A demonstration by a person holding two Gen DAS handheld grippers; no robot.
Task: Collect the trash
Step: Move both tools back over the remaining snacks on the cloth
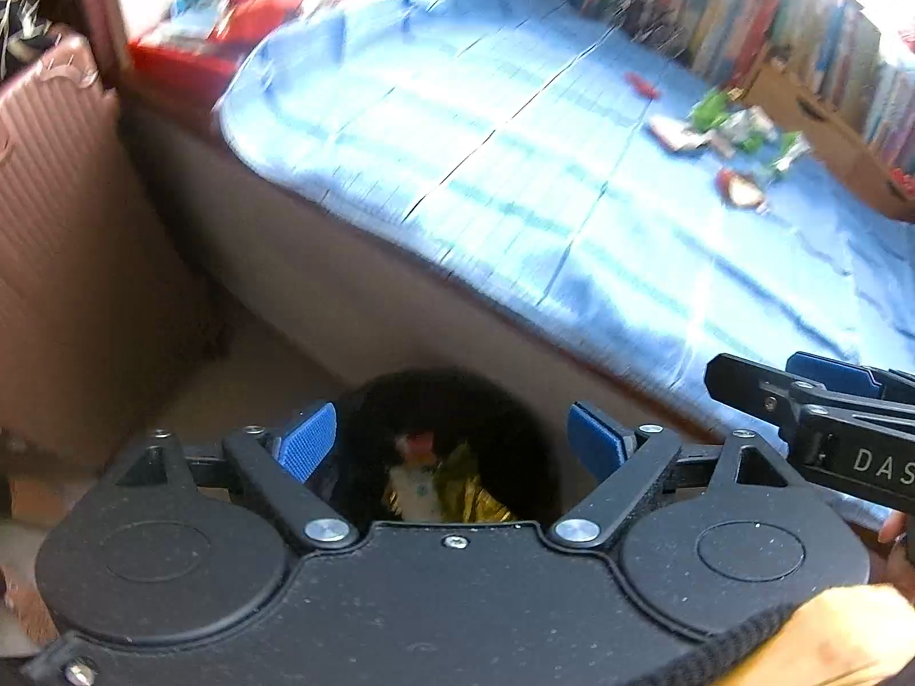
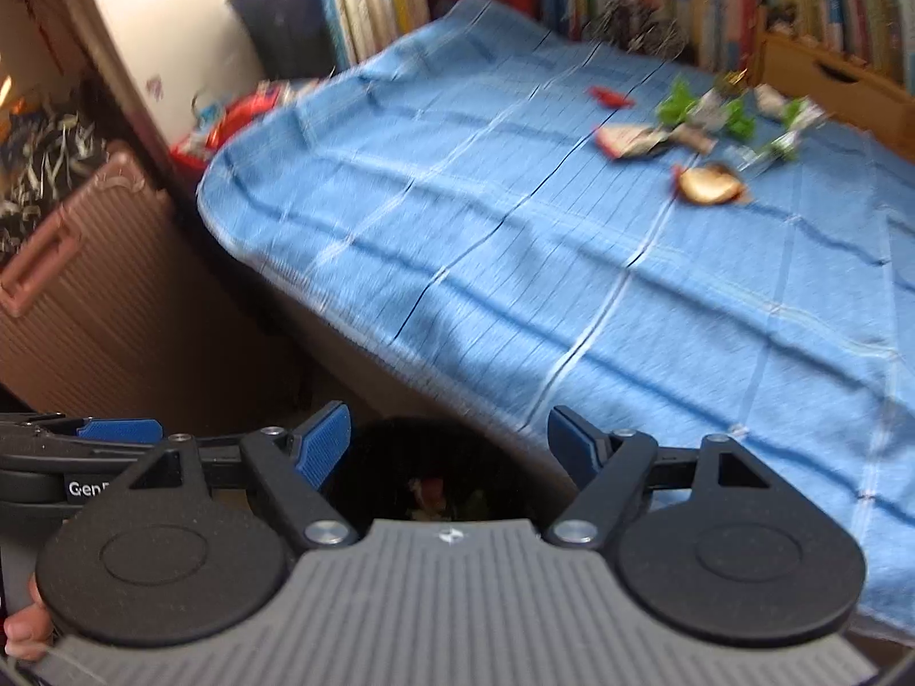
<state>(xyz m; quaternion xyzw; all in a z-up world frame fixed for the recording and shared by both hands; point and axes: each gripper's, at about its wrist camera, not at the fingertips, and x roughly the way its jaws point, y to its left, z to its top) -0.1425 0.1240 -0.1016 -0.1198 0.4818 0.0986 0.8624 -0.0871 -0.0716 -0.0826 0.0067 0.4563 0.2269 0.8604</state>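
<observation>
Both black two-finger grippers with blue ribbed pads are seen nearest the lens, each with its jaws spread wide and nothing gripped between them. Below and between the jaws of the left gripper [image 1: 452, 440] a round black trash bin [image 1: 514, 429] is seen, with a gold foil wrapper [image 1: 474, 491] and a pale scrap lying inside it. The same bin [image 2: 383, 457] is framed between the jaws of the right gripper [image 2: 449, 446], well beneath them. Beyond the jaws, up and to the right, a blue checked cloth [image 2: 514, 263] is spread, and on its far part loose trash is scattered well apart from both grippers: green wrappers [image 2: 680, 100], a red wrapper [image 2: 609, 96], and a brown-and-white round scrap [image 2: 712, 186]. To the left of the jaws a ribbed pink suitcase [image 1: 63, 240] is seen.
</observation>
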